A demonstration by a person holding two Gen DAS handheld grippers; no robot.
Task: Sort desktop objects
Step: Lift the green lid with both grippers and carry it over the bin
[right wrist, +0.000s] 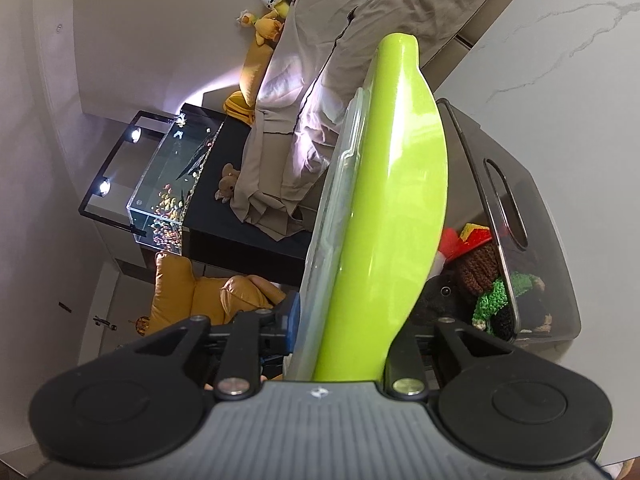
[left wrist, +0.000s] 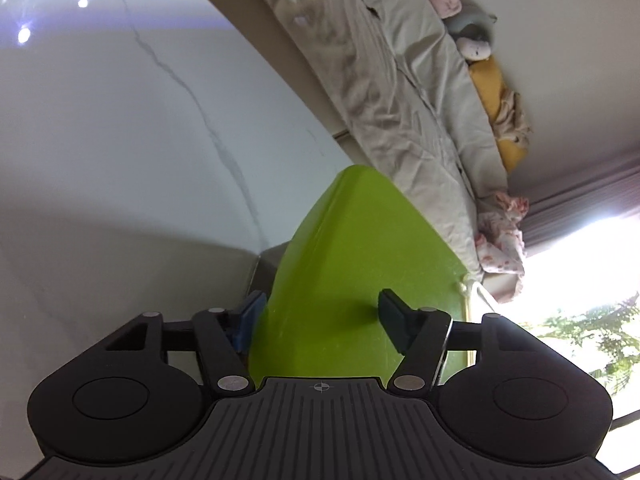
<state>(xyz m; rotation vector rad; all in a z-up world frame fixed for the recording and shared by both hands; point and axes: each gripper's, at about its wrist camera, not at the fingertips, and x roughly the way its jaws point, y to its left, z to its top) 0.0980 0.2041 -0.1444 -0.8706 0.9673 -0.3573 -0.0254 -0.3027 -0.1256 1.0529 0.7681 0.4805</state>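
Observation:
A lime-green lid (right wrist: 392, 184) with a clear plastic rim stands on edge over a grey translucent bin (right wrist: 532, 200). The bin holds knitted toys (right wrist: 486, 276). My right gripper (right wrist: 348, 330) is shut on the lid's near edge; its blue left pad (right wrist: 294, 316) presses the clear rim, and the other finger is hidden behind the lid. In the left wrist view the same green lid (left wrist: 352, 248) fills the middle. My left gripper (left wrist: 320, 320) is open around the lid's edge. Its blue pad (left wrist: 250, 318) sits beside the lid's left side, and its dark finger (left wrist: 394, 320) stands apart over the green surface.
A white marble tabletop (left wrist: 120, 152) lies on the left. A corner of the grey bin (left wrist: 264, 268) shows under the lid. Behind are a beige-covered couch (left wrist: 392, 92) with plush toys (left wrist: 476, 46), a lit fish tank (right wrist: 172, 184) and a yellow cushion (right wrist: 192, 292).

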